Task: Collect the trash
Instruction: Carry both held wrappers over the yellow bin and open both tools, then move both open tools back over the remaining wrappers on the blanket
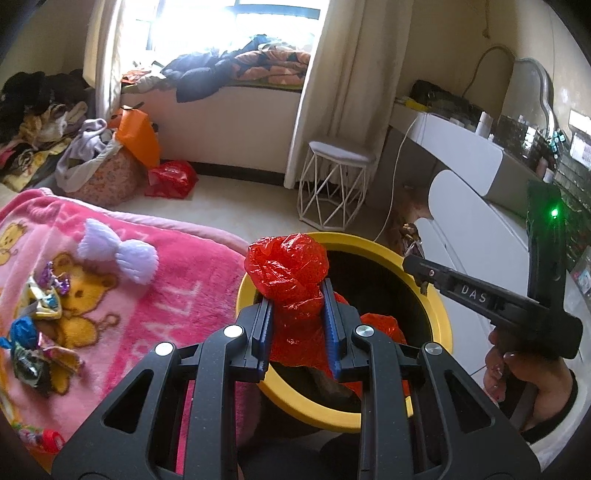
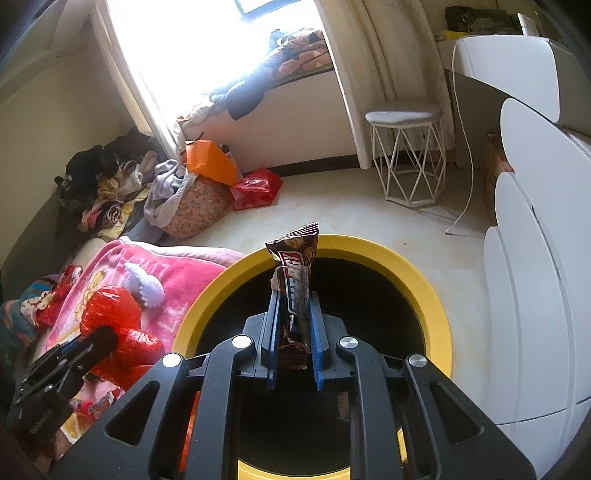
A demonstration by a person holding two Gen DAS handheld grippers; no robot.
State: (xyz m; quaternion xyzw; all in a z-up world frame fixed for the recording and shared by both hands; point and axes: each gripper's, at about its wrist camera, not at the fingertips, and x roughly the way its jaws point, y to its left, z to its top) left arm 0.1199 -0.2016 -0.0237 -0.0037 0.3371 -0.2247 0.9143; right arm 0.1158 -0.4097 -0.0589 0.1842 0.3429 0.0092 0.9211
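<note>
Trash was light and crinkly: your left gripper point(image 1: 298, 295) pinched the red plastic bag point(image 1: 290, 269), your right gripper point(image 2: 293, 308) clamped the snack wrapper point(image 2: 295, 266) mid-length, over the yellow-rimmed bin point(image 2: 417, 266) at lower centre.

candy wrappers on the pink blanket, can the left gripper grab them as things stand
Probably not yet: the left gripper is shut on a crumpled red plastic bag above the yellow-rimmed bin; otherwise the shiny wrappers lie uncovered.

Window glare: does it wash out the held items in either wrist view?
Left wrist view: window blown out, red bag still crisp. Right wrist view: same glare, snack wrapper readable; bin interior black, contents lost. Both bow at the edges.
</note>
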